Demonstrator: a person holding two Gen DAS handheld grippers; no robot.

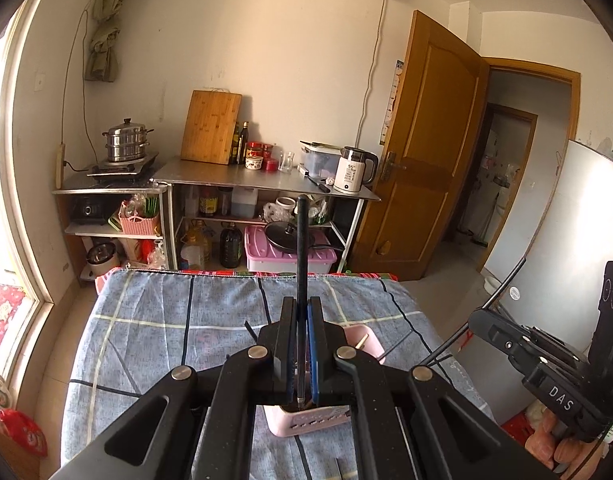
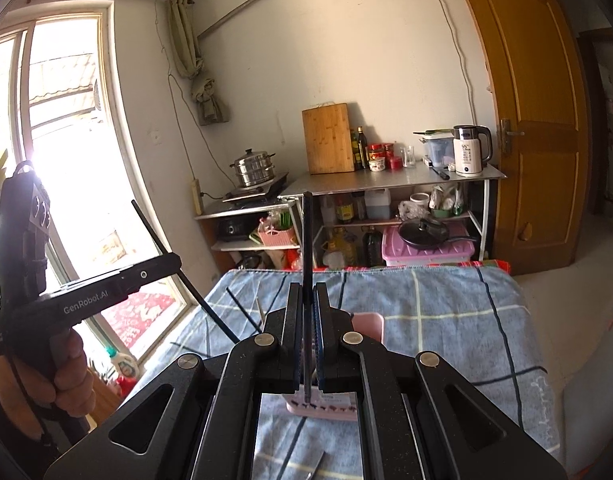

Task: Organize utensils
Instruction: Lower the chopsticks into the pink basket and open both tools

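My left gripper (image 1: 302,306) is shut on a thin black chopstick (image 1: 302,240) that stands up between its pads, above a pink utensil holder (image 1: 306,420) on the blue checked cloth. My right gripper (image 2: 308,292) is shut on another black chopstick (image 2: 307,240), above the same pink holder (image 2: 368,326). In the right wrist view the left gripper (image 2: 162,262) shows at the left with its chopstick (image 2: 182,268). In the left wrist view the right gripper (image 1: 476,318) shows at the right. A wooden stick (image 1: 362,342) pokes out of the holder.
The table with the blue checked cloth (image 1: 166,320) fills the foreground. More black chopsticks lie on the cloth (image 2: 242,308). Beyond it stand a steel shelf (image 1: 266,178) with kettle, jars and cutting board, a steamer pot (image 1: 126,144), and an open wooden door (image 1: 426,152).
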